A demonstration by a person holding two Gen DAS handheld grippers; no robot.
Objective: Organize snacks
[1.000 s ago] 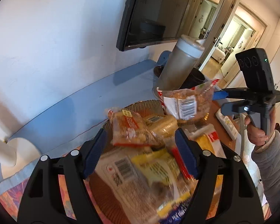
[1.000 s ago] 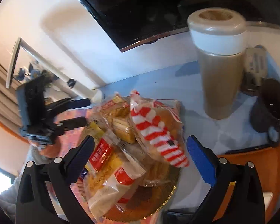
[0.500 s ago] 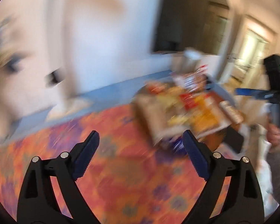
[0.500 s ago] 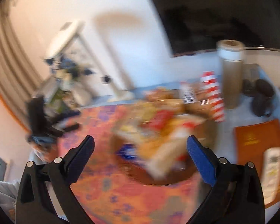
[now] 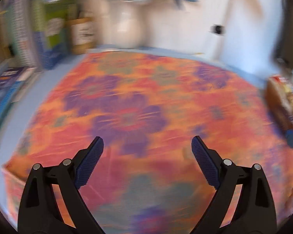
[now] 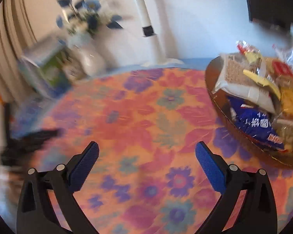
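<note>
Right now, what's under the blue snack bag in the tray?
The blue snack bag lies on the brown tray, overhanging its near rim. A white-grey packet overlaps its top edge. Anything beneath the bag is hidden.

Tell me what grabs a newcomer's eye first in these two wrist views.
The bright floral tablecloth in orange, pink and purple fills most of both views, under both open, empty grippers: left gripper, right gripper. At the right edge of the right wrist view sits a brown tray heaped with snack packets, a blue packet nearest the camera. Behind, against the white wall, a white vase holds blue flowers, somewhat blurred.
</note>
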